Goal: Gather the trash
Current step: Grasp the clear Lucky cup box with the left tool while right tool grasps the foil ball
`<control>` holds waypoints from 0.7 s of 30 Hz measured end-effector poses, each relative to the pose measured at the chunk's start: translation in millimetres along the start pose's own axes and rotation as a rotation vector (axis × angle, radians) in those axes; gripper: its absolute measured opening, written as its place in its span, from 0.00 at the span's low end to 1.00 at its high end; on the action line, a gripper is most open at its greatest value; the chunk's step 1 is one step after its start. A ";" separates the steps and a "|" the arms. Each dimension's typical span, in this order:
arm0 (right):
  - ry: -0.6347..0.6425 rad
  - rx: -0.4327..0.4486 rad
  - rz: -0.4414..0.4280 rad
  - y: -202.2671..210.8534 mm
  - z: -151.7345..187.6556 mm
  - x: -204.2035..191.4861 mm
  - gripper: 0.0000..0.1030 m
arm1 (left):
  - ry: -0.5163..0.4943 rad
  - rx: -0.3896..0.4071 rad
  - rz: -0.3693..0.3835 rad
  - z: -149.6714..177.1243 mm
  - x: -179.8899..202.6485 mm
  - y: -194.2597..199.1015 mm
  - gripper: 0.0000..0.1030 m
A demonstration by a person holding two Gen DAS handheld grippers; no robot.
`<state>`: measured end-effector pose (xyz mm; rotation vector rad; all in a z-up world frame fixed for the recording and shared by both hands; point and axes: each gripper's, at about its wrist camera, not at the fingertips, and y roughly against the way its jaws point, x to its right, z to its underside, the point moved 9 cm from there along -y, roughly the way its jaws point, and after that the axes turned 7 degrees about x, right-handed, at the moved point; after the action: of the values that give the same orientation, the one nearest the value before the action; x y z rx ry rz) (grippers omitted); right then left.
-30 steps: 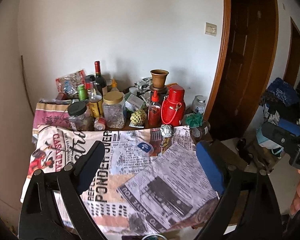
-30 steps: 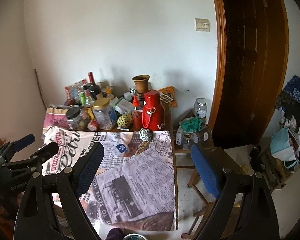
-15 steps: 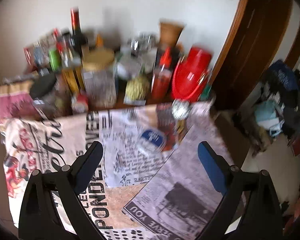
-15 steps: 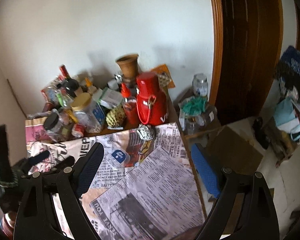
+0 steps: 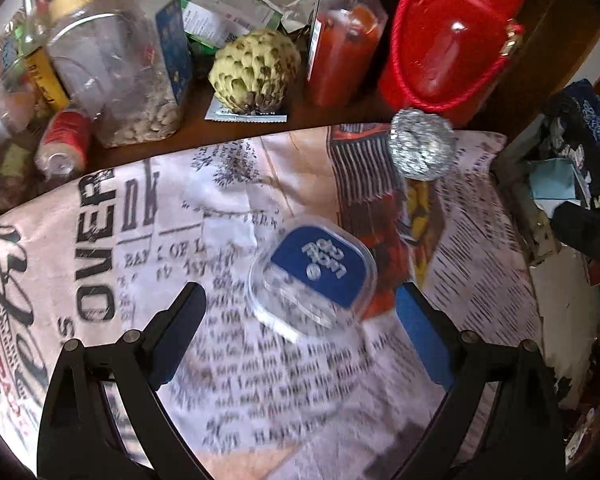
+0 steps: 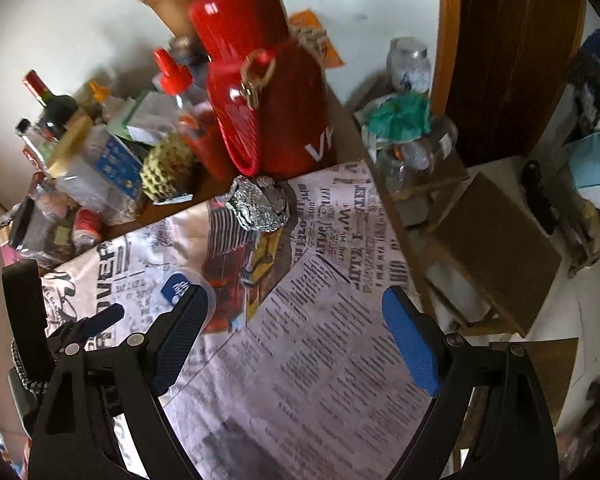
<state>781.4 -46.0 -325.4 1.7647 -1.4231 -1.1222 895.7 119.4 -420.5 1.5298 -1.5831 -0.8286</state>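
Observation:
A clear plastic lid with a blue label [image 5: 312,276] lies on the newspaper-print tablecloth [image 5: 100,248]. A crumpled foil ball [image 5: 420,144] sits farther back by the red flask [image 5: 452,36]. My left gripper [image 5: 300,328] is open and empty, low over the cloth, with the lid just beyond its fingertips. My right gripper [image 6: 296,324] is open and empty above the cloth; the foil ball [image 6: 258,202] is ahead of it and the lid [image 6: 184,286] shows partly behind its left finger [image 6: 180,332]. The left gripper [image 6: 96,320] appears at that view's lower left.
The back of the table is crowded: a nut jar [image 5: 120,68], a custard apple [image 5: 256,72], a sauce bottle [image 5: 348,36], a small red can [image 5: 64,144], a wine bottle [image 6: 54,102]. A side stand with jars and green cloth [image 6: 400,116] stands right, by a wooden door [image 6: 508,52].
Both grippers have moved forward and down toward the table. The lid and foil ball now appear much larger and closer. Both stay open.

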 end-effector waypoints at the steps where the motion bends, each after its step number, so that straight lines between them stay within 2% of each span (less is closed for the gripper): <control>1: 0.000 -0.009 -0.003 -8.0 -2.1 -0.9 0.84 | -0.011 0.003 -0.004 -1.5 0.7 -5.1 0.93; 8: -0.014 -0.030 -0.033 -53.9 -24.3 -14.7 0.84 | -0.077 -0.037 -0.008 2.8 7.0 -31.7 0.93; 14: -0.084 -0.062 -0.016 -88.9 -32.1 -20.0 0.84 | -0.121 -0.007 -0.022 1.6 6.0 -34.3 0.93; 15: -0.088 -0.063 -0.014 -92.9 -32.6 -20.2 0.84 | -0.131 0.002 -0.020 1.8 6.2 -34.0 0.92; 16: -0.091 -0.069 -0.006 -99.1 -32.5 -20.5 0.83 | -0.141 0.008 -0.023 0.5 7.1 -34.4 0.87; 17: -0.092 -0.073 0.001 -103.0 -32.9 -20.7 0.79 | -0.159 0.019 -0.027 0.2 7.4 -33.2 0.78; 18: -0.091 -0.077 0.009 -107.6 -32.1 -20.8 0.71 | -0.171 0.023 -0.015 0.1 8.3 -31.4 0.78; 19: -0.091 -0.080 0.010 -110.4 -31.6 -21.2 0.67 | -0.168 0.017 -0.006 -0.5 6.5 -30.5 0.78; 21: -0.096 -0.091 -0.014 -114.0 -29.2 -24.7 0.46 | -0.153 0.017 0.008 0.5 4.7 -27.8 0.77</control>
<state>857.9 4.1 -403.5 1.6796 -1.3946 -1.2738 909.1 112.9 -444.4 1.5010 -1.7083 -0.9489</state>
